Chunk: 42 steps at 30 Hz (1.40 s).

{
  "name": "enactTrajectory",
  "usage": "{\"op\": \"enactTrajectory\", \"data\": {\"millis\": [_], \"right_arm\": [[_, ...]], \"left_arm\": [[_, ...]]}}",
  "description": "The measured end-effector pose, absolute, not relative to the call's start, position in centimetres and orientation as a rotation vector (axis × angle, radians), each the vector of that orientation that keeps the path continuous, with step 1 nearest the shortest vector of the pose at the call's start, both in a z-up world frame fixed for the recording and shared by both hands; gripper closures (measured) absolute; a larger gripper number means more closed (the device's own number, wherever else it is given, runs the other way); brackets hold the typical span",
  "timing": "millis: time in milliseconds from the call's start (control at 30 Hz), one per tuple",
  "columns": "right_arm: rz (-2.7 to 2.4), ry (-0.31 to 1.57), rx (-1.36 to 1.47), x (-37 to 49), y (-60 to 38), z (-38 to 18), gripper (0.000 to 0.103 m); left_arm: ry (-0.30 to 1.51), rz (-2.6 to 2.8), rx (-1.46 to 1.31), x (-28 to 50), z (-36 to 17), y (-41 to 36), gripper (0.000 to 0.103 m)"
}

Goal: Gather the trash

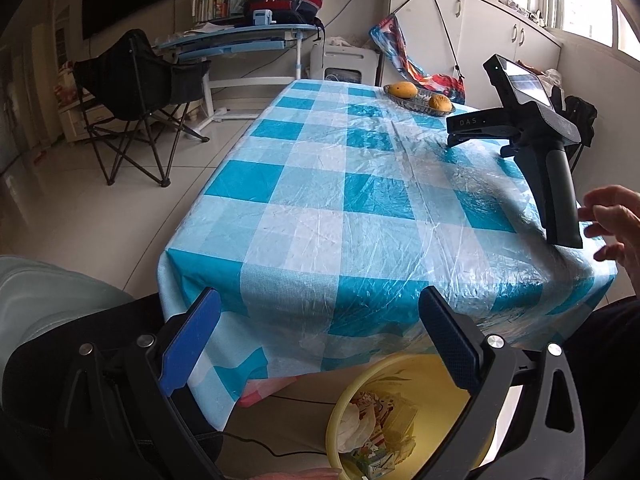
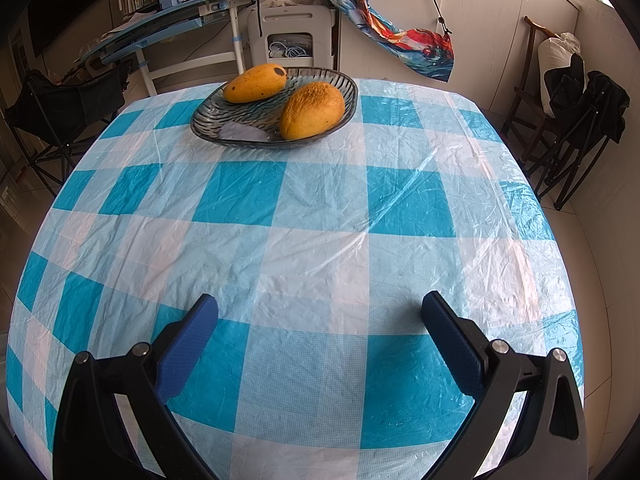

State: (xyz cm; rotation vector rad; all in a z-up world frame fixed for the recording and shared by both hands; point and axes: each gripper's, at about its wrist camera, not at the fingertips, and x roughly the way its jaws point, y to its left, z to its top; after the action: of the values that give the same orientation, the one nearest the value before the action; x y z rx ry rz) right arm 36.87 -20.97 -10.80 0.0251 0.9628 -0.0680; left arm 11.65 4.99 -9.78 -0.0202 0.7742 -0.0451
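My left gripper (image 1: 320, 312) is open and empty, held below the table's near edge above a yellow bin (image 1: 340, 404) that holds crumpled wrappers and paper trash (image 1: 372, 424). My right gripper (image 2: 320, 320) is open and empty and rests on the blue and white checked tablecloth (image 2: 320, 208). In the left wrist view the right gripper (image 1: 464, 128) stands on the table at the right with its handle free, and a bare hand (image 1: 612, 220) is just beside the handle. No trash shows on the table top.
A glass dish (image 2: 224, 128) with two mangoes (image 2: 312, 110) sits at the table's far end. A folding chair (image 1: 132, 92) and a blue desk (image 1: 236, 36) stand to the left. Another chair with dark bags (image 2: 576, 100) stands at the right by white cabinets.
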Motion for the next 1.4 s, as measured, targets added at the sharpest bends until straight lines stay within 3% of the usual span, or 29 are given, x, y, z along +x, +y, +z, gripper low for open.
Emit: {"op": "enactTrajectory", "data": {"millis": [633,1100,1400], "right_arm": [[-0.029,0.998,0.017,35.5,-20.7,-10.6,0.006],[0.023,0.649,-0.022,13.9,-19.4,-6.7,0.006],[0.038,0.526,-0.02,8.3,-17.4,-5.6,0.006]], "left_arm": [[0.755,-0.081,0.008,13.8,-8.6,3.3,0.007],[0.693,-0.096,0.069,11.5,-7.8,2.2,0.007],[0.619,-0.099,0.095,8.3,-6.0,2.0,0.007]]}}
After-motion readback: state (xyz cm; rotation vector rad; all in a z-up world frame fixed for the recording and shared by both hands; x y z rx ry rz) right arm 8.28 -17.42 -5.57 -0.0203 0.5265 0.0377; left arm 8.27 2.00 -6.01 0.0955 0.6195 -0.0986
